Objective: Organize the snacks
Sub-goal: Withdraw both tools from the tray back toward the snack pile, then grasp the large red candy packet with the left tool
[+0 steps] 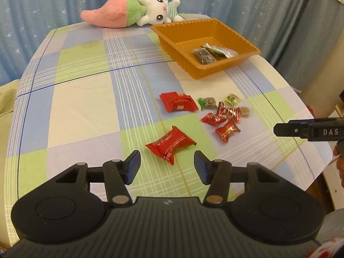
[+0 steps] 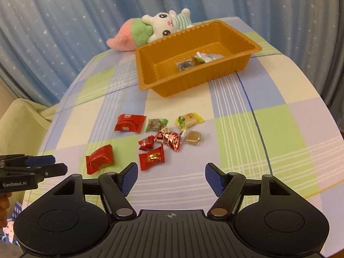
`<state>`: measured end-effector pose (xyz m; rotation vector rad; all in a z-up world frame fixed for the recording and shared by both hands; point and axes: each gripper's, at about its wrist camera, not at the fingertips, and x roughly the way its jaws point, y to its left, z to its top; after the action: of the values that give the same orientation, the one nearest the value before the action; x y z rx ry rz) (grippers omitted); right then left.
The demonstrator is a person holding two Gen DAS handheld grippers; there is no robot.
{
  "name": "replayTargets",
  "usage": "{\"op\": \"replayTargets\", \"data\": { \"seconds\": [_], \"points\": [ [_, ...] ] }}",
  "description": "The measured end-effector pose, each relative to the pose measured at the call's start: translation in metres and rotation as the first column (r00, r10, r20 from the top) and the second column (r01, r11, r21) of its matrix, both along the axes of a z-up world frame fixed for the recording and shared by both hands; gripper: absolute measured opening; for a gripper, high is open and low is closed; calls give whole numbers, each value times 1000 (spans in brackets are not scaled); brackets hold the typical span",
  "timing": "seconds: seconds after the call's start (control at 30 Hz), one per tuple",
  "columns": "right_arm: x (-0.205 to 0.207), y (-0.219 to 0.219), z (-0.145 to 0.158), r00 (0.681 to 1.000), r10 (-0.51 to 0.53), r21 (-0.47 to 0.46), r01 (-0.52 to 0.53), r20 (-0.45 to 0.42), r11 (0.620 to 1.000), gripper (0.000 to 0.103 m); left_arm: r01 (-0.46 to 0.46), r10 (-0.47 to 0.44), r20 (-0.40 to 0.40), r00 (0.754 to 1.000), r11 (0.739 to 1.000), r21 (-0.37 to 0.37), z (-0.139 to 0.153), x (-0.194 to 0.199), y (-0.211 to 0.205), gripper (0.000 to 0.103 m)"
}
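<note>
two packets (image 2: 196, 61) lie in the tray (image 2: 150, 68); loose snacks (image 2: 163, 139) lie before it, plush toy (image 2: 160, 26) behind.

A table (image 1: 86, 99) covered with a checked cloth of blue, green, cream and lilac squares fills the scene. A blue curtain (image 2: 75, 21) printed with white stars hangs at the far side. A plush toy (image 1: 133, 10) lies at the far table edge.

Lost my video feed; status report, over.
Left gripper and right gripper open, empty. Red snack packet ahead of left. Orange tray holds two packets. Nothing in the way.
</note>
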<state>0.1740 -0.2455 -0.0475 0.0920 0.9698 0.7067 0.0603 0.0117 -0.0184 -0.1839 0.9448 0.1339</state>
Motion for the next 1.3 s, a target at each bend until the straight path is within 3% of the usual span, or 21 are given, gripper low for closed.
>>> {"op": "replayTargets", "data": {
  "seconds": [0.67,1.0,1.3],
  "points": [
    [-28,-6,-8,986,-165,-59,163,-28,985,69,212,-211,-16,977,976,53,-33,27,1,51],
    [-33,-20,-7,965,-258,-61,255,-38,965,69,283,-278,-63,959,954,103,-53,56,6,51],
    [-34,-19,-6,959,-280,-63,277,-41,959,69,331,-324,-83,942,939,91,-61,69,0,48]
  ]
}}
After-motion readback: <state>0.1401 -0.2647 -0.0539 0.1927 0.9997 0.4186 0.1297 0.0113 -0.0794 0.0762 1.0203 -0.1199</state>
